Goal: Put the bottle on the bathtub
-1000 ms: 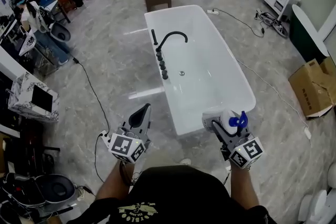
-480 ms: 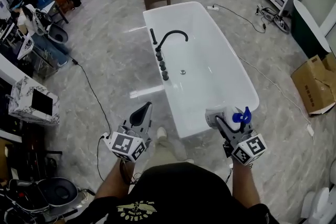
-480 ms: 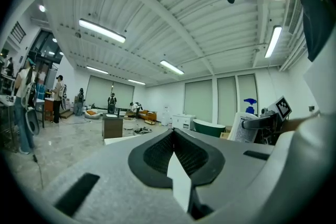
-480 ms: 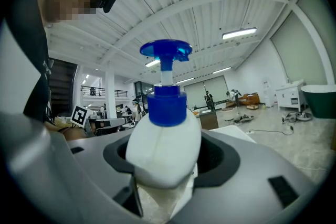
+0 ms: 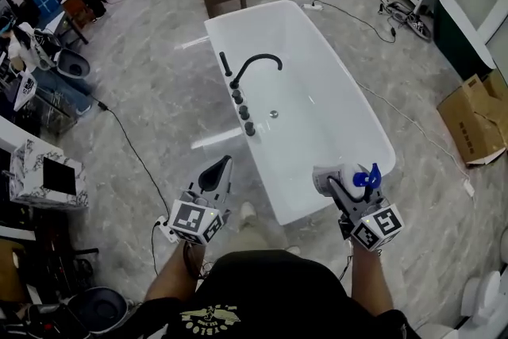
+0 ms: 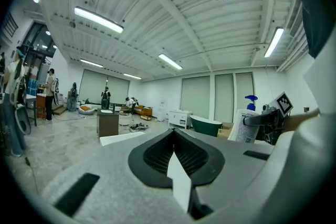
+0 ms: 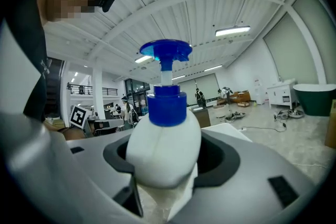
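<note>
The person has stepped closer, so the white bathtub (image 5: 379,140) now sits nearer, with its near end between the two tools. That means the bottle (image 5: 327,175) is almost there, but it is not down yet. The right gripper (image 5: 335,188) squeezes the bottle's fat white body and holds it up in the air by the tub's near corner. The bottle stands straight up, with its blue pump on top. The left gripper (image 5: 218,169) is pinched closed with nothing in it.
</note>
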A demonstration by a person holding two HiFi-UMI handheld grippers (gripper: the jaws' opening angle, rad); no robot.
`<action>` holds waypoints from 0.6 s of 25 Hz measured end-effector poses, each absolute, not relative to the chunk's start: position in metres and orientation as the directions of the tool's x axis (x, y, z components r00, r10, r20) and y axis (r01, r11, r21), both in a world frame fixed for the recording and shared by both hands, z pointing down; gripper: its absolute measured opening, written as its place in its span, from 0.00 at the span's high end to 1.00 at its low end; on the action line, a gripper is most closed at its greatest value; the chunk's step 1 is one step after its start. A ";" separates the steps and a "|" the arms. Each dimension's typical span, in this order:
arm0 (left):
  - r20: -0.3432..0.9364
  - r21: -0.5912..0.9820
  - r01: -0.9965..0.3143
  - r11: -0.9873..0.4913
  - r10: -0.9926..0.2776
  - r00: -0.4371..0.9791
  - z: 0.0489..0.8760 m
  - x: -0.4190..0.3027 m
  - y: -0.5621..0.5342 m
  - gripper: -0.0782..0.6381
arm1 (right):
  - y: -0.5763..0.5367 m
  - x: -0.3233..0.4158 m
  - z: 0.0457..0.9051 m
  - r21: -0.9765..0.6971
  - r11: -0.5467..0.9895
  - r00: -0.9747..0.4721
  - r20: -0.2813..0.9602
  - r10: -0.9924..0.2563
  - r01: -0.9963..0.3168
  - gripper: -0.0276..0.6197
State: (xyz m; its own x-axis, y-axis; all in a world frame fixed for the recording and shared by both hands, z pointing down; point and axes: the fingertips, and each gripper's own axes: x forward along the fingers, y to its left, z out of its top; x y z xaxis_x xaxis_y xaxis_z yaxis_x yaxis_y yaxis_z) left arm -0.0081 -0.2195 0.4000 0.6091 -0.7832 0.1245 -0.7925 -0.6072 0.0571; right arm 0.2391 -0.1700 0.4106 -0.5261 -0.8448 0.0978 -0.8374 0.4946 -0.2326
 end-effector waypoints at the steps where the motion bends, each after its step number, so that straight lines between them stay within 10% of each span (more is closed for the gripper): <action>1: 0.124 0.064 -0.790 -0.610 -0.781 0.613 0.402 -0.010 -0.231 0.88 | -0.180 0.236 0.411 -0.232 0.492 -0.524 0.105 -0.845 -0.839 0.55; 15: 0.130 0.139 -0.733 -0.666 -0.721 0.680 0.431 -0.030 -0.356 0.88 | -0.296 0.186 0.407 -0.160 0.478 -0.502 0.177 -0.847 -0.863 0.55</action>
State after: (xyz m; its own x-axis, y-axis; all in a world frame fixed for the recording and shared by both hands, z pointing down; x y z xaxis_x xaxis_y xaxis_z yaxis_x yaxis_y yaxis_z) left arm -0.0299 -0.3561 0.4306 0.6804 -0.7213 0.1299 -0.7327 -0.6661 0.1395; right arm 0.1863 -0.2963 0.4070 -0.5019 -0.8466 0.1769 -0.8634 0.4785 -0.1598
